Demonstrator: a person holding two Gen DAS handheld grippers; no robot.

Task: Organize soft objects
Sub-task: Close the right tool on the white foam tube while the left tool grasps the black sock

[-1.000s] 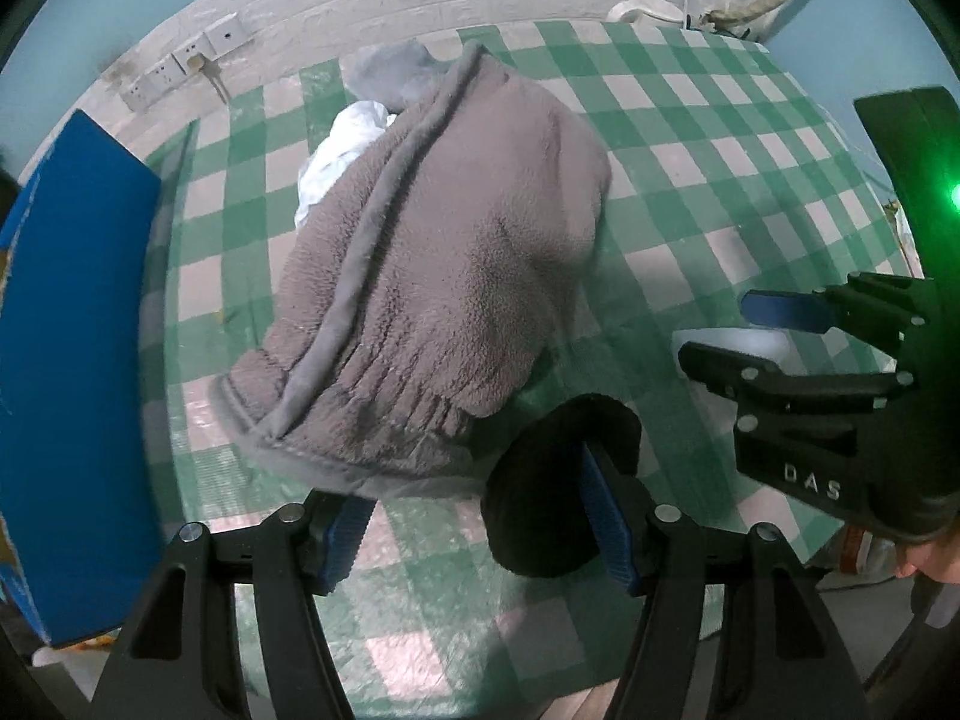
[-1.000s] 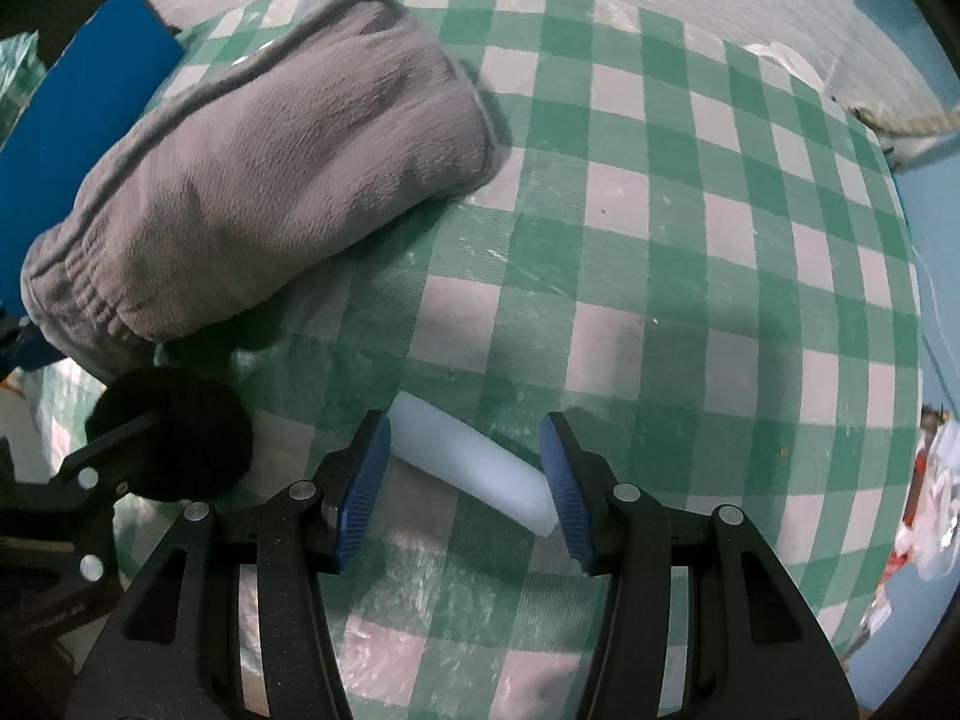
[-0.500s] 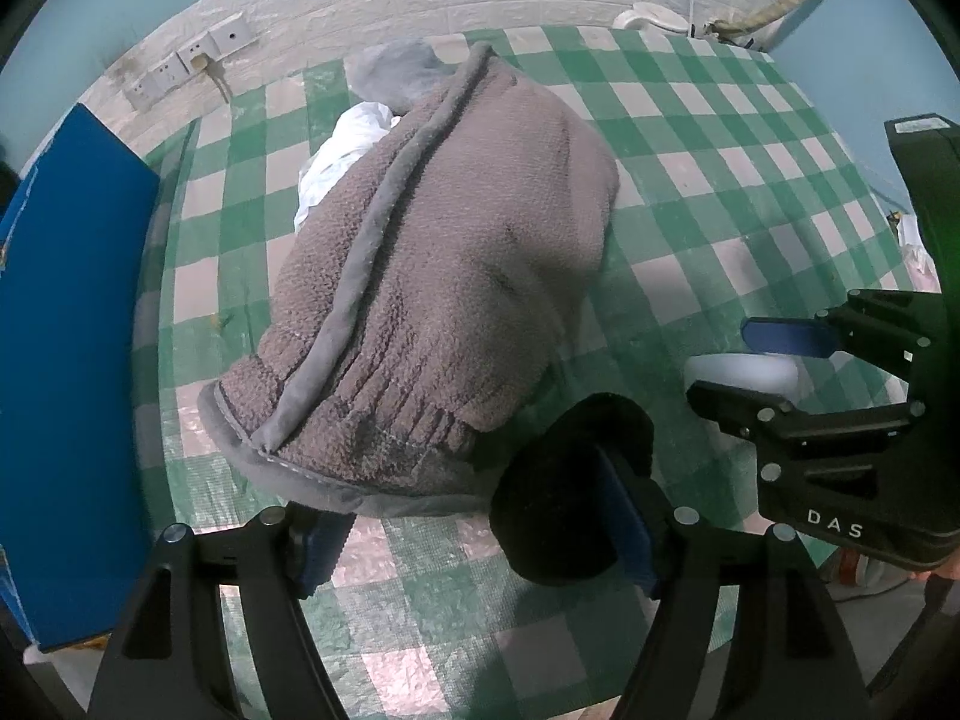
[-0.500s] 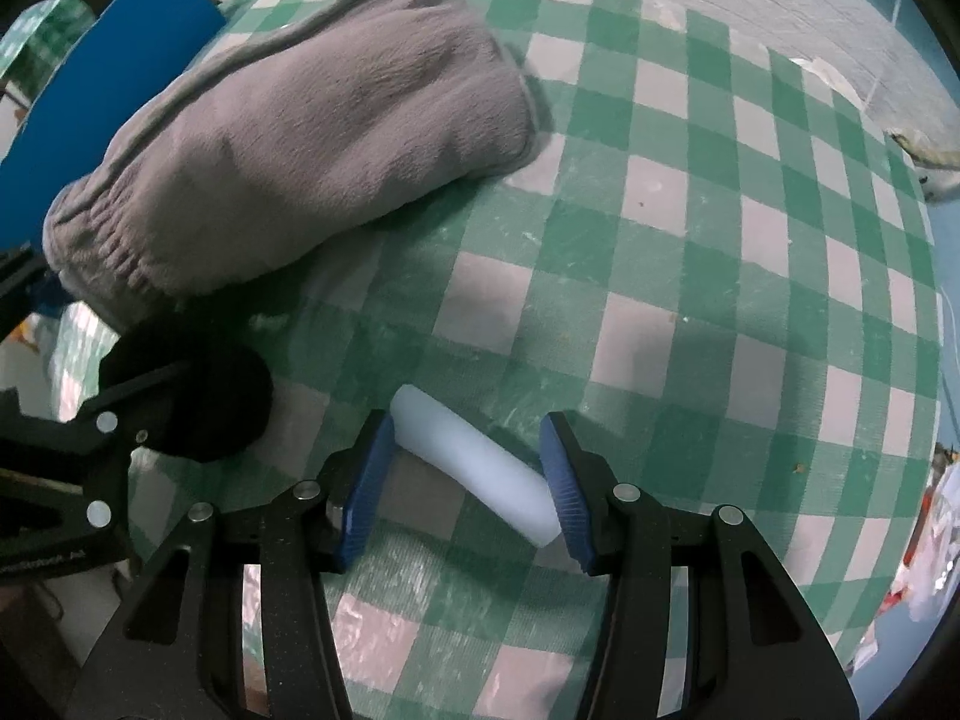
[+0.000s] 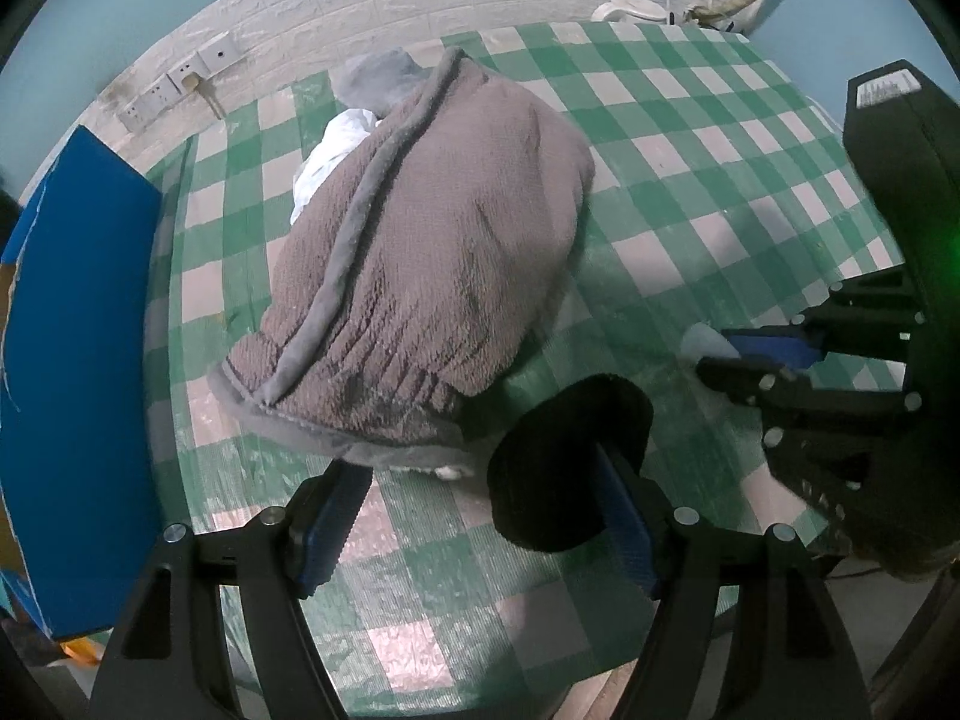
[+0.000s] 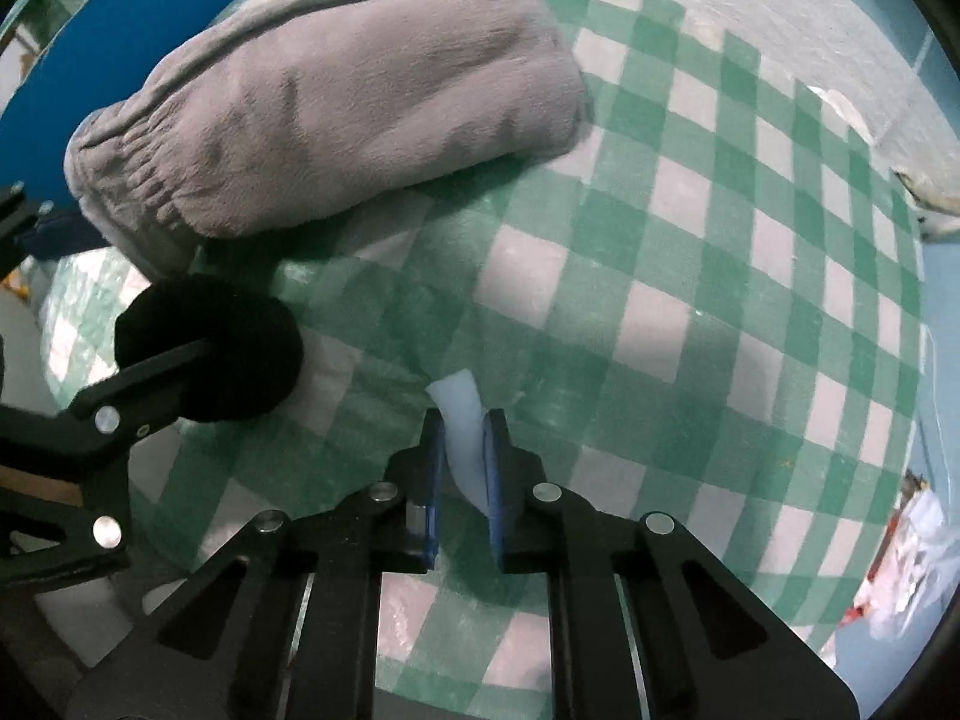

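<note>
Right gripper (image 6: pixel 463 443) jaws just closed, pinching white foam piece (image 6: pixel 461 420) between pads; left gripper (image 5: pixel 480 519) jaws spread

— How does the right gripper (image 6: pixel 463 441) stand?
— It points straight down at the table. Its jaws have just been closing, and the blue pads (image 6: pixel 433 456) now pinch a small white foam piece (image 6: pixel 459 420) between them, squeezing it thin.
— Does it show from the other side?
— Yes, in the left wrist view the right gripper (image 5: pixel 744 354) comes in from the right edge, pads drawn together on the white piece.
— And the left gripper (image 5: pixel 480 516)?
— Tilted steeply downward, jaws spread wide. A round black pad (image 5: pixel 564 468) sits against the inner face of its right finger; the left finger touches nothing.
</note>
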